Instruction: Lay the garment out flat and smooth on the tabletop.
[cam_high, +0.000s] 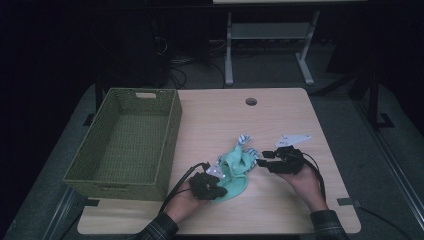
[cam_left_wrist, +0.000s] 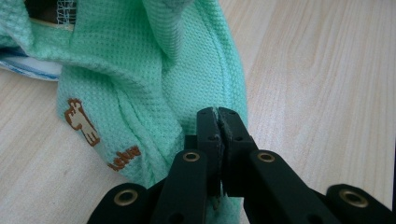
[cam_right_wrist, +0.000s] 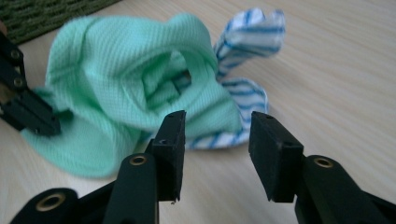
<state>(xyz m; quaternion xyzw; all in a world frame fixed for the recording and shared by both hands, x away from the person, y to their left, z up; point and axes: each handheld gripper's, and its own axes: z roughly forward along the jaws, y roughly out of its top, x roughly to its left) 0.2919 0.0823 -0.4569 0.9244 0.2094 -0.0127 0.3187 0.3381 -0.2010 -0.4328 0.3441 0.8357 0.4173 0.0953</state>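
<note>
Dim room, pale wooden desk (cam_high: 280, 115): a crumpled mint-green garment (cam_high: 235, 170) with a blue-and-white striped lining lies near the front edge, between a person's two hands. Brown printed lettering and a small animal figure mark its hem in the left gripper view. The left hand-held gripper (cam_left_wrist: 219, 122) is clenched on the garment's green edge, a sliver of fabric pinched between its black jaws. The right hand-held gripper (cam_right_wrist: 215, 140) sits just right of the cloth with its jaws apart and nothing between them, grasping nothing. A green woven basket (cam_high: 172, 125) stands on the desk's left side, well apart from the garment.
</note>
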